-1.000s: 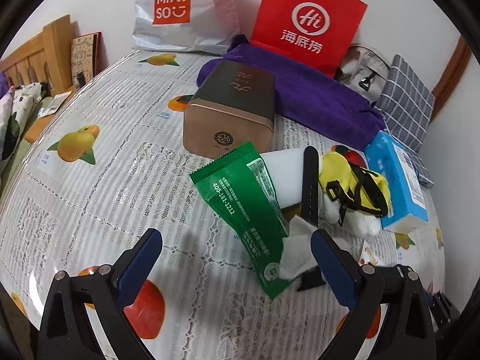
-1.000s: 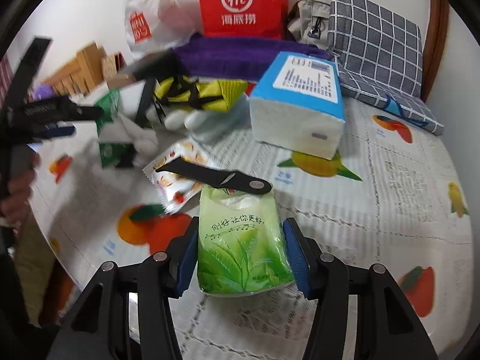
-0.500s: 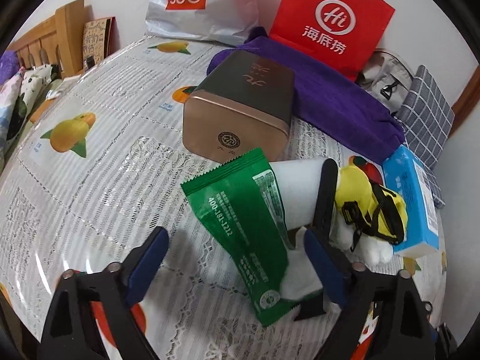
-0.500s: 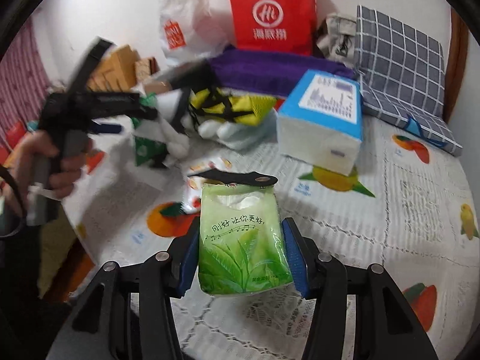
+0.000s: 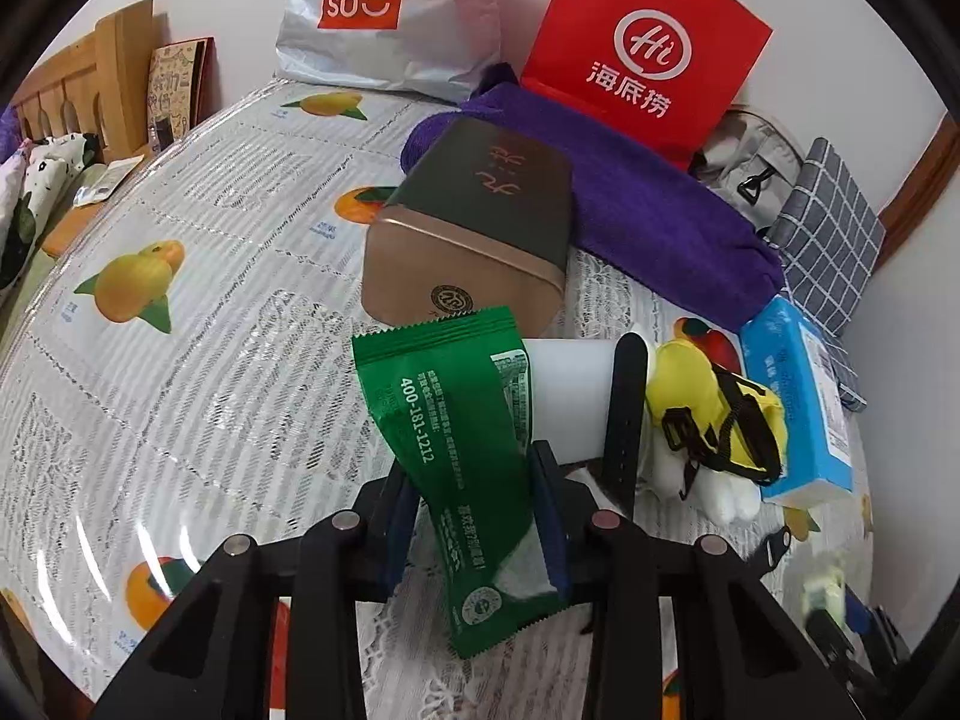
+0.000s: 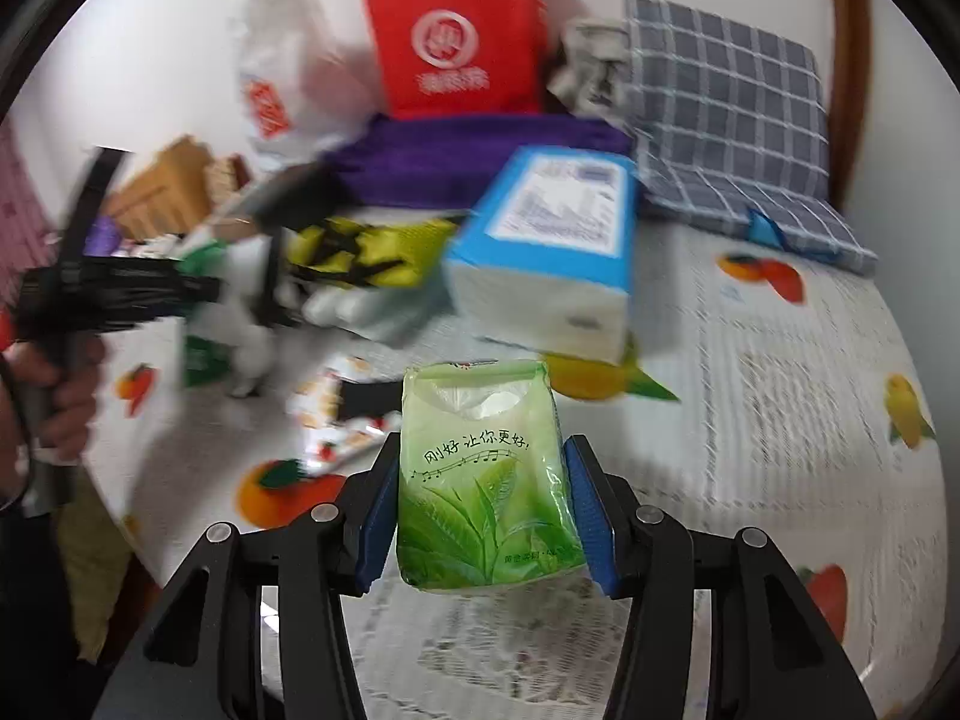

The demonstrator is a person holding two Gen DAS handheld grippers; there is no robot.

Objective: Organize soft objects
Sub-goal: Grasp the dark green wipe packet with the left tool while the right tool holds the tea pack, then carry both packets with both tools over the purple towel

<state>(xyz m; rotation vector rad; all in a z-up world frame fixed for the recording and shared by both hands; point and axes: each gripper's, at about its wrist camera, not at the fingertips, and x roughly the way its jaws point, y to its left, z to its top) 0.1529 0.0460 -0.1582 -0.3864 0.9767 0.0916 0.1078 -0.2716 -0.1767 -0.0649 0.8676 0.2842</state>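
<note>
A dark green wipes packet (image 5: 444,414) lies slanted on the fruit-print tablecloth (image 5: 198,360). My left gripper (image 5: 474,531) is closing on its lower half, and both blue pads touch its sides. The right wrist view shows a light green tissue pack (image 6: 480,462) with a leaf print. My right gripper (image 6: 483,510) is shut on it and holds it above the cloth. The left gripper (image 6: 120,294) also appears there, blurred, at the far left, with a hand (image 6: 66,384) on its grip.
A yellow plush toy (image 5: 702,414), a white roll with a black strap (image 5: 570,396), a blue tissue box (image 5: 798,402) and a bronze tin (image 5: 474,234) crowd the packet. Behind them are a purple towel (image 5: 660,222), red bag (image 5: 642,54), white bag (image 5: 384,12) and checked cushion (image 5: 834,234).
The left jaws went from wide apart to close against the green wipes packet. The right gripper kept its hold on the tissue pack, and its view has shifted and blurred.
</note>
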